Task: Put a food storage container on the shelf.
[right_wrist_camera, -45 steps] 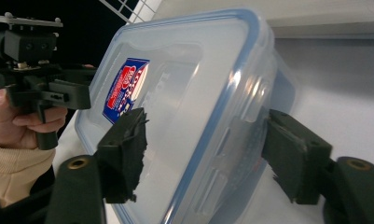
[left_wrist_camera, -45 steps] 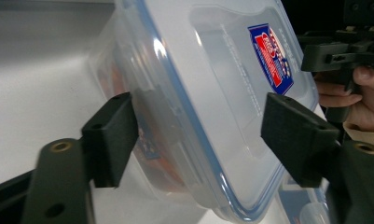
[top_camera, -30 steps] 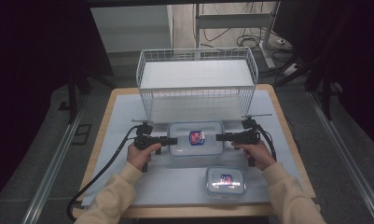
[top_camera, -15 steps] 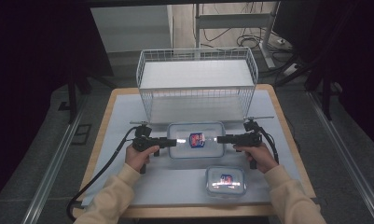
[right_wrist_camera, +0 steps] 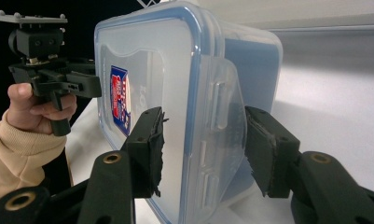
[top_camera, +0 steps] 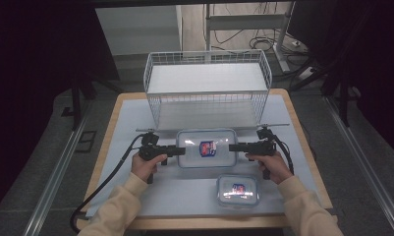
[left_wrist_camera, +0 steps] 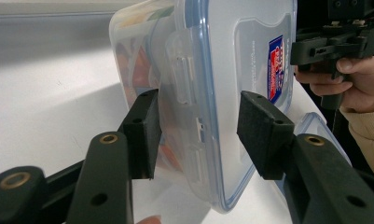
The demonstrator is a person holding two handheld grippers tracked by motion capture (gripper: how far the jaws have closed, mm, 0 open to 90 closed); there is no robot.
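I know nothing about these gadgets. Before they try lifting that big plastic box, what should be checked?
1. Left gripper straddles one end of the large container: ok; its jaws have just been closing.
2. Left pads press both sides: not ok, there is a gap on the lid side.
3. Right gripper straddles the opposite end: ok.
4. Right pads firmly on: cannot tell.
5. Small container apart from the large one: ok.

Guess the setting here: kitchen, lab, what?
Likely a lab recording rig, not a kitchen: a bare table with a wire basket, dark curtains around it, and loose cables on the floor behind.
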